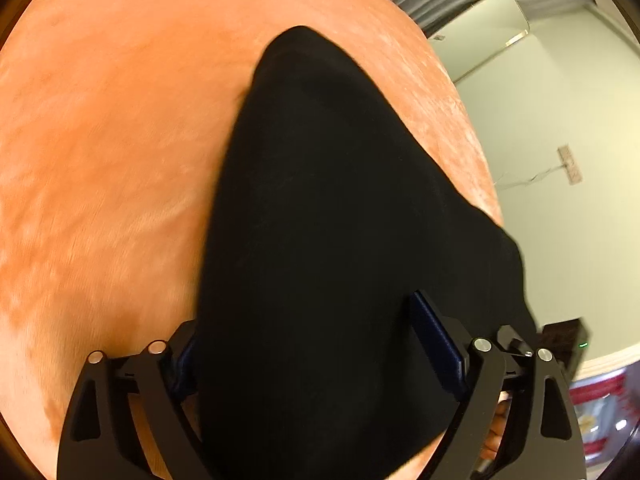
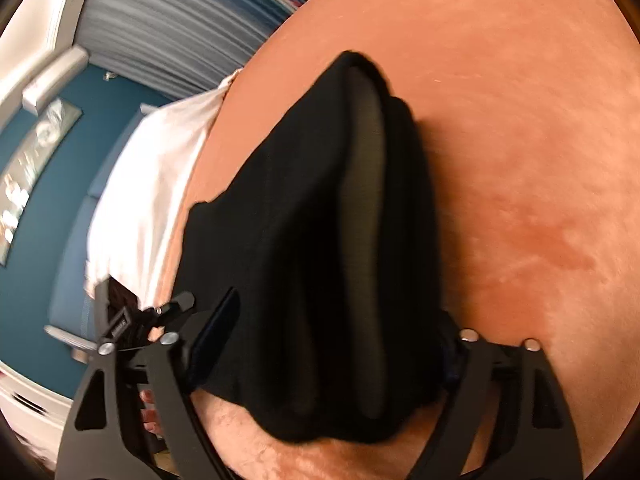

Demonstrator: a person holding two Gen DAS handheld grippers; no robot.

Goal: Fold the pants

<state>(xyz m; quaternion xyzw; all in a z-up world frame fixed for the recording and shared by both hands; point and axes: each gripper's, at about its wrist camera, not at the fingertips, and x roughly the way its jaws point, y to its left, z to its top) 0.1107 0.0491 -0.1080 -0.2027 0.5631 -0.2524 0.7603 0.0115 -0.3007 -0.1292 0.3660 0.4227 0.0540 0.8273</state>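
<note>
Lying bunched on an orange surface [image 1: 100,140], black pants [image 1: 320,160], running away from both cameras in a long tapering heap. Seen from the left wrist: left claw [image 1: 304,328] spread wide and released, near end of the pants lying between its fingers, cloth covering the left pad and reaching up to the blue right pad [image 1: 436,344]. Right edge of the pants close to the rim of the surface, pale floor [image 1: 540,120] beyond it.

Seen from the right wrist: right claw [image 2: 340,312] likewise spread wide, pants [image 2: 280,200] heaped between the fingers, probably loose rather than pinched, though blur hides the contact. Folded lengthwise here, with a grey band [image 2: 360,160] showing along the middle of the black cloth. Near end of the heap stopping short of the camera, orange surface [image 2: 520,160] bare to the right. White cloth [image 2: 160,168] hanging at the left rim, just beside the pants.
</note>
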